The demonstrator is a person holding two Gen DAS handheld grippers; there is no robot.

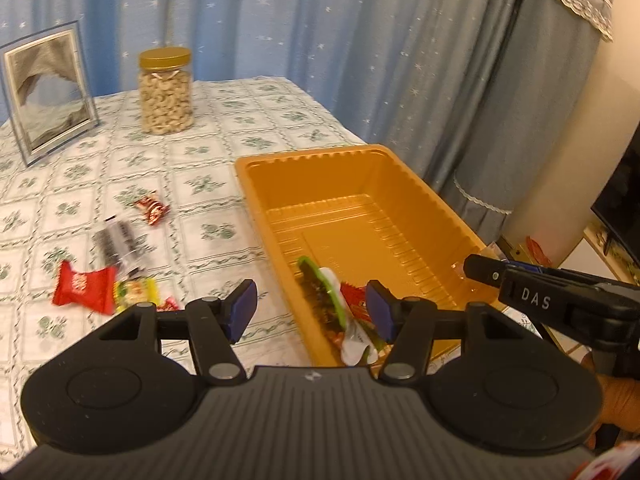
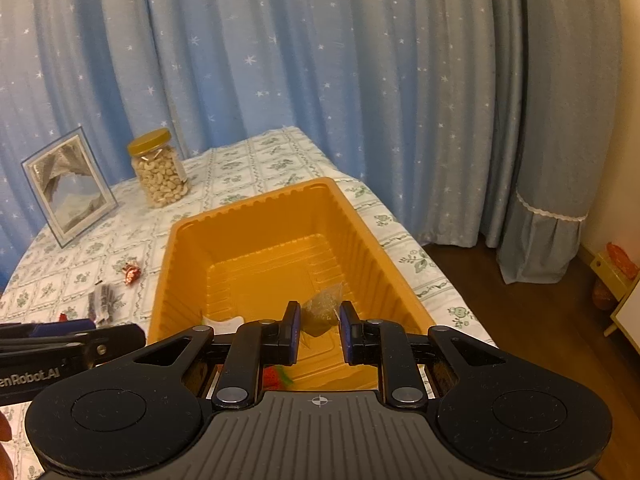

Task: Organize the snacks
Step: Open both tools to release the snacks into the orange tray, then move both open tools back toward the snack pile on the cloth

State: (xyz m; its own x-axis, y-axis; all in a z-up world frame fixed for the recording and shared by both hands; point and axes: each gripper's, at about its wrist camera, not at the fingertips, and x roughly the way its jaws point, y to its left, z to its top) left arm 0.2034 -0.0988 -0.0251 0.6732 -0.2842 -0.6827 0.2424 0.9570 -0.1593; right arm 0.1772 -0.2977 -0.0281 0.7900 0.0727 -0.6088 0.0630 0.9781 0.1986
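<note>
Blue star-speckled curtains (image 2: 320,80) hang behind a table (image 1: 248,128) covered in a white cloth printed with green floral squares. At its far side stand a silver-framed picture (image 1: 48,92) and a clear plastic jar of cashews with a gold lid (image 1: 166,92). A deep rectangular orange plastic tray (image 1: 360,184) sits near the table's right edge. The left gripper (image 1: 312,308) hangs over the tray's near left wall with its jaws released, and nothing is pressed between their blue pads; just beyond them a green-and-white snack packet (image 1: 332,300) leans against the inside of that wall, with a red wrapper (image 1: 354,298) beside it. The right gripper (image 2: 319,330) is over the tray's near end, its jaws clenched on a small clear packet of a dark greenish snack (image 2: 322,312), held above the tray floor. Loose snacks lie on the cloth left of the tray: a red pillow-shaped packet (image 1: 84,288), a yellow-green sweet (image 1: 136,292) touching it, a blurred grey-and-black wrapper (image 1: 120,244) just behind, and a small red foil-wrapped candy (image 1: 152,210) farther back. In the left wrist view the right gripper's black finger reaches in beside the tray's right rim.
</note>
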